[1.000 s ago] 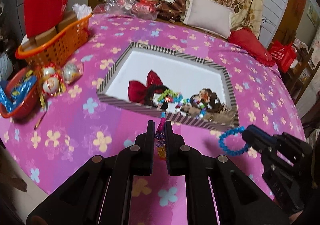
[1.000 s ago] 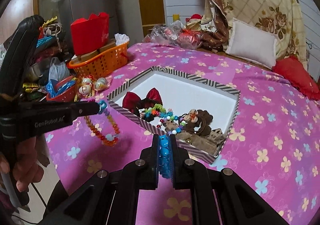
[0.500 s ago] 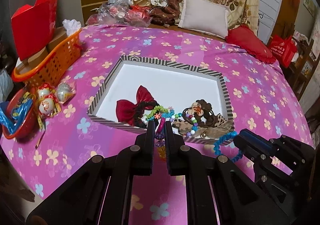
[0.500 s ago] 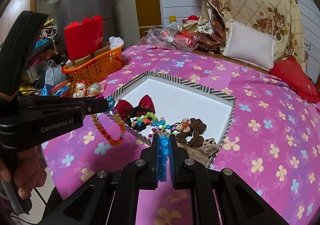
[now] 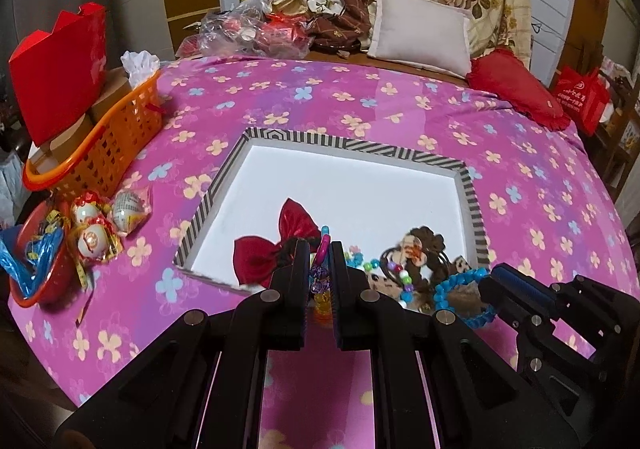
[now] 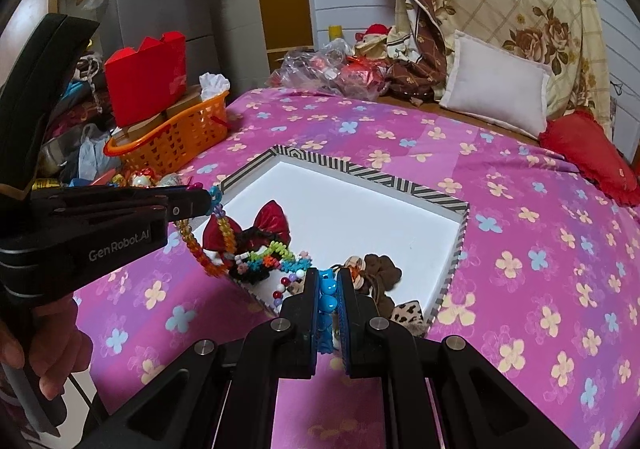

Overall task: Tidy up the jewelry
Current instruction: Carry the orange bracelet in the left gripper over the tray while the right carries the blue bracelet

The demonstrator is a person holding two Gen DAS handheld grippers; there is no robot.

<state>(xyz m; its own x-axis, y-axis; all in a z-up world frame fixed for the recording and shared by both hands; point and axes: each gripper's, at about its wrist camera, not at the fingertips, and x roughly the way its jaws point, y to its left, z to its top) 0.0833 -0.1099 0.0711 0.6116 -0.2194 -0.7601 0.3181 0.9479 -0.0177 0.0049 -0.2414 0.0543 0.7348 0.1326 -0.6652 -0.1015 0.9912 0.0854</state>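
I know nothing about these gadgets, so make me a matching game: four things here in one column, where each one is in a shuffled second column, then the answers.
Things:
1. blue bead bracelet
2. multicolour bead bracelet
3. red bow
4. red box

Places:
A. lying inside the striped tray
B. standing in the orange basket
C. pinched in the right gripper
D. hanging from the left gripper

Pairs: 1-C, 2-D, 3-A, 4-B
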